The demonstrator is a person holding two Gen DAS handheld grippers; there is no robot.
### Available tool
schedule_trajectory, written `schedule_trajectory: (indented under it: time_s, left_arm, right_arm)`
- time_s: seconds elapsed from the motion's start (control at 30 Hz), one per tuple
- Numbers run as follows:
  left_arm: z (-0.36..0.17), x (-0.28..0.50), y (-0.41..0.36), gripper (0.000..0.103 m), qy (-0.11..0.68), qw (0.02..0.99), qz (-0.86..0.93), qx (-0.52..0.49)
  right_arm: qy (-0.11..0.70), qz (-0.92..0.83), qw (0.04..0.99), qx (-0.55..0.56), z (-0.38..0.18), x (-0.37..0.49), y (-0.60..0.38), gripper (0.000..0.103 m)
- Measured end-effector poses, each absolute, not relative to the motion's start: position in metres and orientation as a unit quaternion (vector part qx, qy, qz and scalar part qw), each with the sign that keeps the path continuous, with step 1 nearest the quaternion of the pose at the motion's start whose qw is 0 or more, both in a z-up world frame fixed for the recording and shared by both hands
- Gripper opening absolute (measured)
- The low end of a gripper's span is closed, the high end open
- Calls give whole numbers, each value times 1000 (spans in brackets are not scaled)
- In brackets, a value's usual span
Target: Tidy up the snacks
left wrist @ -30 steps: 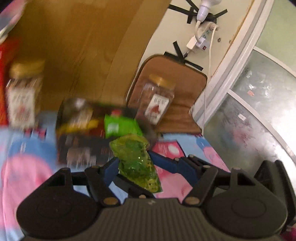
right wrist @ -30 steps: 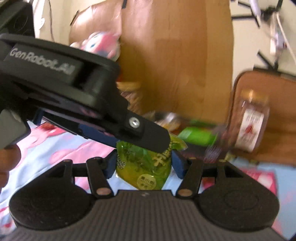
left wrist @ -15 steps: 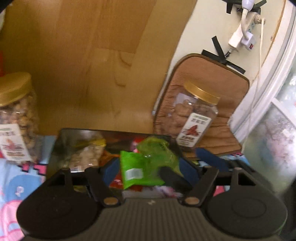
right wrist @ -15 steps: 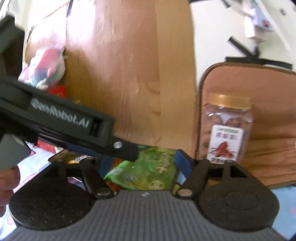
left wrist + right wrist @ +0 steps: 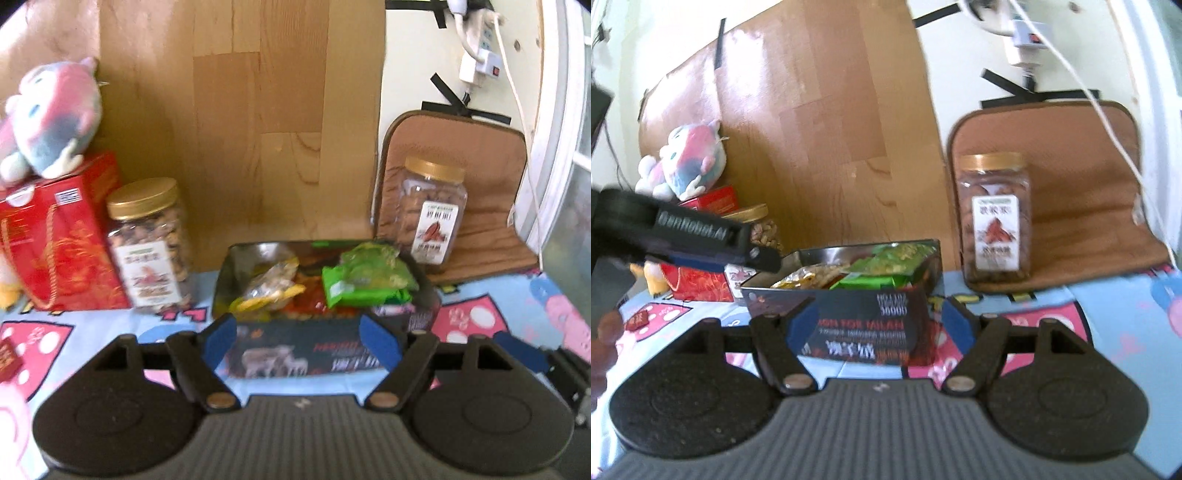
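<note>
A dark printed box (image 5: 325,352) (image 5: 857,325) sits open on the patterned cloth and holds snack packets. Two green packets (image 5: 369,280) (image 5: 886,266) lie at its right side and a yellow-edged clear packet of nuts (image 5: 269,286) (image 5: 809,277) at its left. My left gripper (image 5: 301,341) is open and empty, just in front of the box. My right gripper (image 5: 873,323) is open and empty, close to the box's near right corner. The left gripper's body (image 5: 683,232) shows at the left of the right wrist view.
A gold-lidded nut jar (image 5: 147,243) stands left of the box beside a red gift box (image 5: 55,236) with a plush toy (image 5: 48,122) on top. A second jar (image 5: 432,210) (image 5: 995,218) stands on a brown cushion (image 5: 487,206) at the right. A wooden board (image 5: 258,129) leans behind.
The green packet that the right gripper held over the box now lies in the box. Both grippers have opened and pulled back from the box.
</note>
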State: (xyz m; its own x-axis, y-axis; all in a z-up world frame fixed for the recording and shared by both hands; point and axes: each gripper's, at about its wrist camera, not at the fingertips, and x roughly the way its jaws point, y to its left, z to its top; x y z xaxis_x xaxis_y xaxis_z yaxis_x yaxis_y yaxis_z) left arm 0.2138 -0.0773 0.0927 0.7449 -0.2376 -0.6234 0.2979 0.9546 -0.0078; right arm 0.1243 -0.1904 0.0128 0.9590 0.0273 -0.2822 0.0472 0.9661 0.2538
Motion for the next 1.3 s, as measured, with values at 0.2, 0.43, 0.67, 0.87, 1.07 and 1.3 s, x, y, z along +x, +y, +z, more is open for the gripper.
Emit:
schedule_trajectory:
  time_s: [0.2,0.43,0.67,0.87,1.07,1.3]
  left_arm:
    - [87,177,-66,85,322,937,-124,60]
    - [79,154,-52,91,324,938,-113,58]
    - [70,145,-44,92,337,933,-113,50]
    - [69,137,-40,103,338,933,-114,39]
    - [71,135,-39,103,343,932,-109,37]
    - [68,130,-44,103,341,934,-84,60]
  right_arm:
    - [162,-26,964,210,15,106,-194,77]
    - [158,-20,960,232,28,87,-180,82]
    - [165,-12,957,237,32,78,-172,83]
    - [164,-5,956,244,34,72,-170,83]
    - [163,-1,955,246,34,69,-168,83]
    - [158,-1,954,253,34,62,-170,84]
